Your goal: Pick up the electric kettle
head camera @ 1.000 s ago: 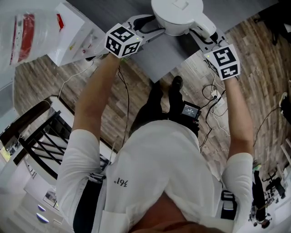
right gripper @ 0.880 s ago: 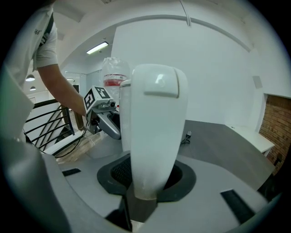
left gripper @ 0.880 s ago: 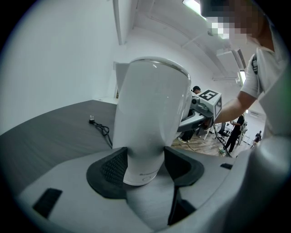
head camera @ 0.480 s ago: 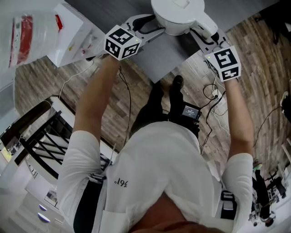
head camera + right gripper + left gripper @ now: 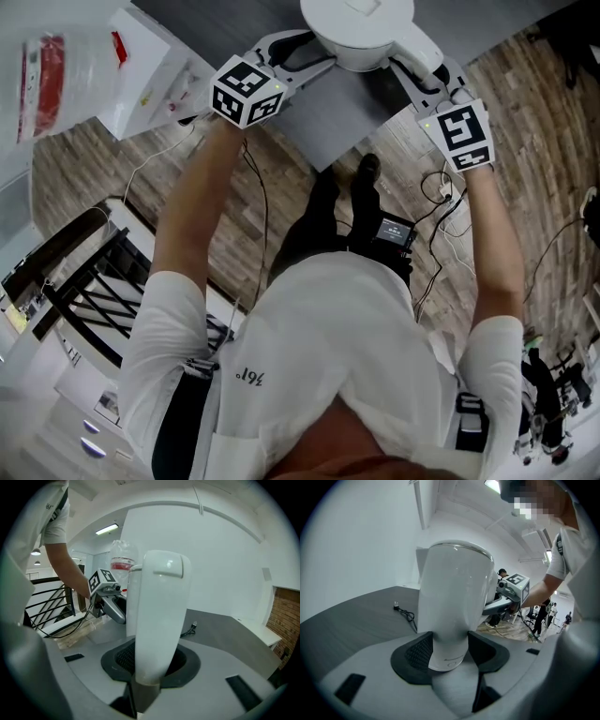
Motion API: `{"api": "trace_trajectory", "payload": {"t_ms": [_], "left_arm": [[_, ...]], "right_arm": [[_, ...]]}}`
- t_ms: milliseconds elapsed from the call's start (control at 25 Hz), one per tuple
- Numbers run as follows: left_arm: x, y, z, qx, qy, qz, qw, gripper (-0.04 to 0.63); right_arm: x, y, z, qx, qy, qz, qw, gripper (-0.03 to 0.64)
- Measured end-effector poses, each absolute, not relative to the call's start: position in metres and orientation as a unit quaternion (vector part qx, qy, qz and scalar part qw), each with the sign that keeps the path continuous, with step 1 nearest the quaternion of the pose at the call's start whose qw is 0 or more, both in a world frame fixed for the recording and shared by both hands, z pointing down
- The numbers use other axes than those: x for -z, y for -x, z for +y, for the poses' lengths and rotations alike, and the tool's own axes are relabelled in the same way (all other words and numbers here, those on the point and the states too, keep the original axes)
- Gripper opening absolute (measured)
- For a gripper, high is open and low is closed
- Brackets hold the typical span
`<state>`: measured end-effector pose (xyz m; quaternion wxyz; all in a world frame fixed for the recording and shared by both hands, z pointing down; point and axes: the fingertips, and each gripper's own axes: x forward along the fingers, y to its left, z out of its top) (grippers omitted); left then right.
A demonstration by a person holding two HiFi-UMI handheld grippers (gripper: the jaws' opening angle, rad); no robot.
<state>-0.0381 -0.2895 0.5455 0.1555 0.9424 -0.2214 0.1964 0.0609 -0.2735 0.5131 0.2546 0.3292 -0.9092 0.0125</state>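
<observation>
Left gripper view puts the left hand-held gripper (image 5: 448,649) with its jaws wide, one black pad on each side of the lower body of the electric kettle (image 5: 454,592). The jaws have just been closing, and both pads look to be against the white wall. In the right gripper view the right hand-held gripper (image 5: 151,662) has also just been closing, and its narrower opening now pinches the kettle's handle (image 5: 161,606). The kettle stands upright on the dark grey table (image 5: 351,620), near its edge in the head view, with the two grippers opposite each other across it.

To do the lift well, I would finish the squeeze on both sides before raising anything. The body is smooth and rounded, so a loose left grip is likely to slide up it. The handle grip should carry the weight, and the left pads should only steady the body. Raise both hands together and straight up so that the kettle stays level. A black cord (image 5: 405,614) lies on the table behind the kettle. Whether it is attached cannot be told, so lift slowly and watch for a tug.
</observation>
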Motion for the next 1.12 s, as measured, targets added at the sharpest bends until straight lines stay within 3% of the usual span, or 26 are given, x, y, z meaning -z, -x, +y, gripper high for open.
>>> {"api": "trace_trajectory", "payload": {"t_ms": [1120], "left_arm": [[-0.475, 0.056, -0.271, -0.175, -0.949, -0.236, 0.114, 0.235]], "right_arm": [[-0.444, -0.043, -0.254, 0.004, -0.330, -0.917, 0.227, 0.095]]}}
